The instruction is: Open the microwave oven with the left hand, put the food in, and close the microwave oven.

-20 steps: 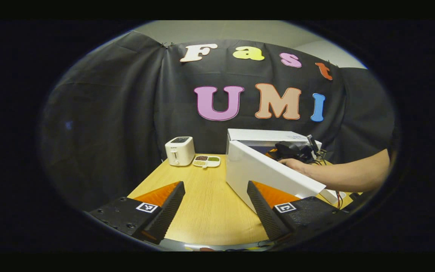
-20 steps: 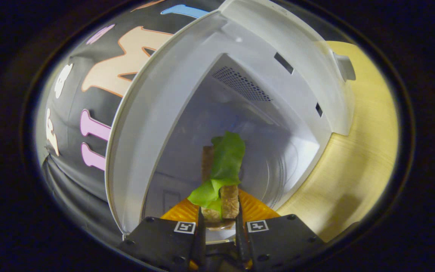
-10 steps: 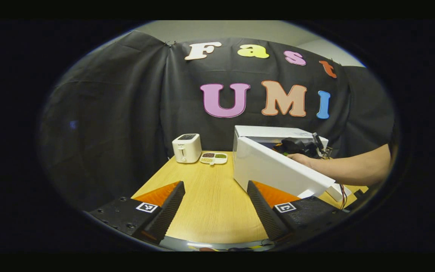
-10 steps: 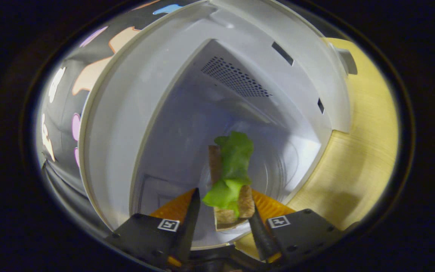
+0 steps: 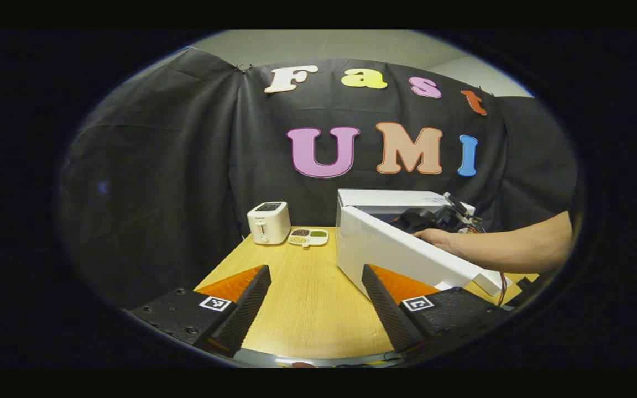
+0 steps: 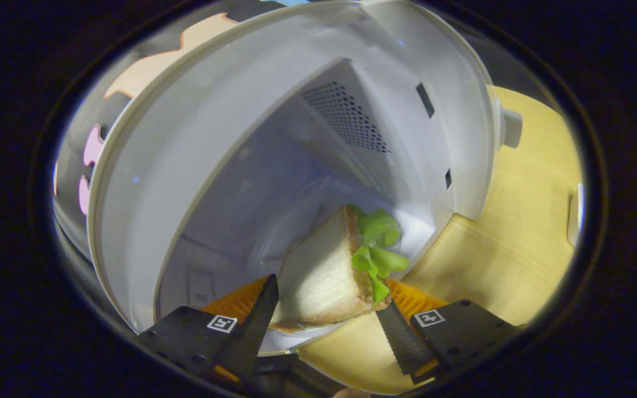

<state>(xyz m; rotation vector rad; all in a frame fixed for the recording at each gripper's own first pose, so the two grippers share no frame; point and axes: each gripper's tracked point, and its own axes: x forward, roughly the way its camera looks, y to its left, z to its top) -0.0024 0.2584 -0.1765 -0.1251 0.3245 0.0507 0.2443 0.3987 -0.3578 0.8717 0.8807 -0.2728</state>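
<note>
Left gripper, left gripper view: we see our fingers spread wide with nothing between them, hovering over the wooden table. Ahead and right of it stands the white microwave, its door swung open toward us; the door's lower edge sits just past our right finger. Beyond the door a person's hand and forearm reach in from the right holding the right gripper at the oven's mouth. Ahead and left, well apart, are a white toaster and just beside it a small divided dish.

Right gripper view: right gripper has its fingers parted. The sandwich lies between them on the oven's floor by the front edge; we can't tell whether either finger touches it. It's a wedge of white bread with a brown crust and green lettuce sticking out along its right edge. The broad bread face is turned toward us and left; its long axis runs from near our fingers up and right into the microwave cavity, narrow end deeper inside. To the right of the gripper is bare table top.
</note>
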